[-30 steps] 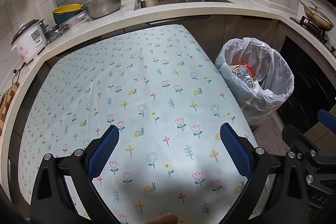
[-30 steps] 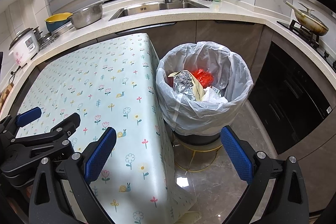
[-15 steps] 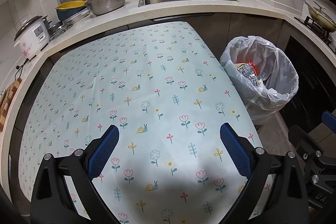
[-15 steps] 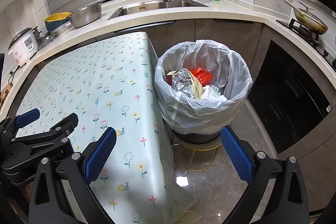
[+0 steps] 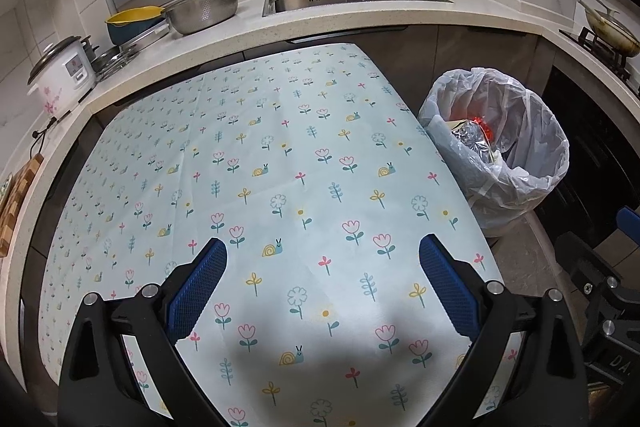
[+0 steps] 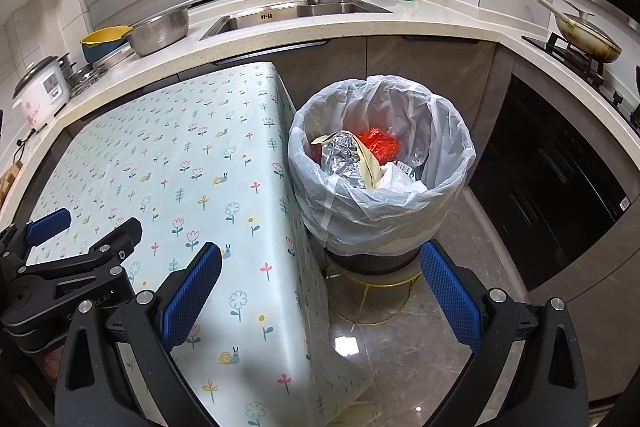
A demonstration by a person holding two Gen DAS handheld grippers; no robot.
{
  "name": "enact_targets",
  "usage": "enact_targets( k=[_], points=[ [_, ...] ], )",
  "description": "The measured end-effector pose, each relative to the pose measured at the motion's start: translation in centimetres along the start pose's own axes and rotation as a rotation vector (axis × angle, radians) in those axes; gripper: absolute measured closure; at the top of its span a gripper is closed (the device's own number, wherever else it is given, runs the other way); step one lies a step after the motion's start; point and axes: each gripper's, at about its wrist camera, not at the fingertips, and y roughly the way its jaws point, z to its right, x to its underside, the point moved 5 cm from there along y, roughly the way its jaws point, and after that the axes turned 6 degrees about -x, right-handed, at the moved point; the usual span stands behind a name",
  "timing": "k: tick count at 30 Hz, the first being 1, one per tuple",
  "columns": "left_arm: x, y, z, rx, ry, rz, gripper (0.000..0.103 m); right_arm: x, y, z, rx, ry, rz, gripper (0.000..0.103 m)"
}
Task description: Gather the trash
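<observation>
Left hand-held gripper (image 5: 320,283) spread wide, empty, over bare floral table (image 5: 280,155). Right hand-held gripper (image 6: 320,291) likewise agape, nothing held. Trash (image 6: 360,159) sits in lined bin (image 6: 448,203) beside table edge. Risk: bin perches on thin wire stand (image 6: 374,301); careless nudge tips it, spills load.

A bin (image 6: 382,259) lined with a translucent white bag (image 6: 452,163) is seen standing upright on the floor just beside the table's edge, with crumpled silver foil (image 6: 344,157), red wrapping (image 6: 378,143) and white paper (image 6: 396,179) piled inside.
</observation>
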Motion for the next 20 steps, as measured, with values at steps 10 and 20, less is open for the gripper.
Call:
enact_targets(
  k=[10,20],
  points=[
    [0.06,-0.09,0.25,0.008,0.005,0.002,0.010,-0.08,-0.06,0.35,0.003,0.004,0.003,0.007],
    [-0.36,-0.36,0.60,0.067,0.013,0.023,0.010,-0.39,-0.30,0.45,0.010,0.015,0.018,0.007]
  ],
)
